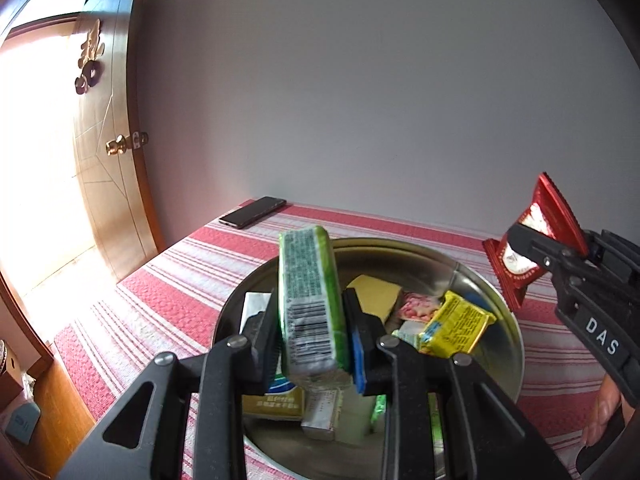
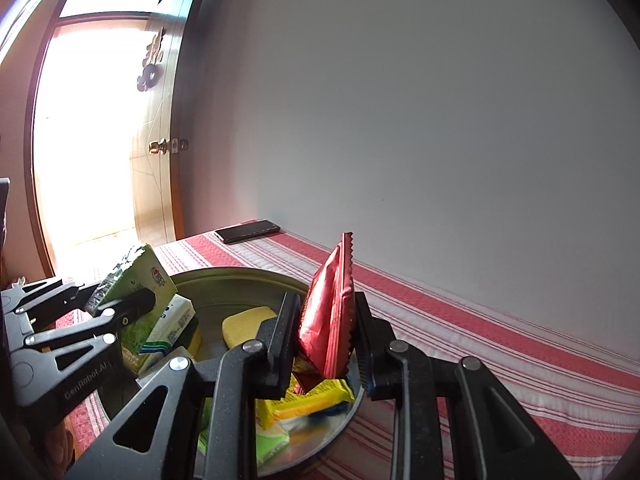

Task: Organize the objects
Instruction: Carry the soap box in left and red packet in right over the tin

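Observation:
My left gripper (image 1: 312,320) is shut on a green packet (image 1: 310,304) and holds it upright above a round metal tray (image 1: 492,288). My right gripper (image 2: 326,320) is shut on a red foil packet (image 2: 326,328) and holds it above the tray's right rim (image 2: 240,274). The right gripper (image 1: 532,248) with the red packet (image 1: 536,224) shows at the right of the left wrist view. The left gripper (image 2: 120,304) with the green packet (image 2: 140,276) shows at the left of the right wrist view. The tray holds several snack packets, among them a yellow one (image 1: 456,326).
The tray stands on a table with a red and white striped cloth (image 1: 180,280). A black phone (image 1: 253,212) lies at the far edge by the wall. An open wooden door (image 1: 108,152) is at the left, with bright light beyond.

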### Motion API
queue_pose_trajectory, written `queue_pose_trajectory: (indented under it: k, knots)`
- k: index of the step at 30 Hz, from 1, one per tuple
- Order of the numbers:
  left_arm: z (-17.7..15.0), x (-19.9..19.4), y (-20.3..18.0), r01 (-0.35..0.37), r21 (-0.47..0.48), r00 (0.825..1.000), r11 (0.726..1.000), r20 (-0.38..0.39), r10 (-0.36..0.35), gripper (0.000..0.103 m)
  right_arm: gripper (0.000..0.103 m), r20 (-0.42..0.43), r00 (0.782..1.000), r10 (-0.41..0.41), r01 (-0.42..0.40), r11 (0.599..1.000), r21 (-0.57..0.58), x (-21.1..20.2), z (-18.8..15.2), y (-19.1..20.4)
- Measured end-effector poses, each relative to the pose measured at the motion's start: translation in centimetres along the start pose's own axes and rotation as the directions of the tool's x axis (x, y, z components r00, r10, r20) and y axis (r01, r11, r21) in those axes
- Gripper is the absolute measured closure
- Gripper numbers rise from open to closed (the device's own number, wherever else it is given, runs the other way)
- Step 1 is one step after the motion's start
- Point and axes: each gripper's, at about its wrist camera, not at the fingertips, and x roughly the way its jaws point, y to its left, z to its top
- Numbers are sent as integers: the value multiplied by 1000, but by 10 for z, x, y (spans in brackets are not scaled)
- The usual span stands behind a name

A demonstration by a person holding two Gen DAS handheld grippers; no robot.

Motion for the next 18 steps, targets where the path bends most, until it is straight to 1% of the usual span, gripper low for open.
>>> queue_pose_trajectory:
  k: [6, 18]
  knots:
    - [-3, 6, 1, -1, 4, 1000, 1000, -19, 1, 76, 75, -36, 999, 11, -12, 1000, -26, 23, 3, 17]
    - [-10, 21, 4, 4, 4, 998, 1000, -62, -4, 76, 75, -101, 995, 16, -20, 999, -38, 49, -7, 25]
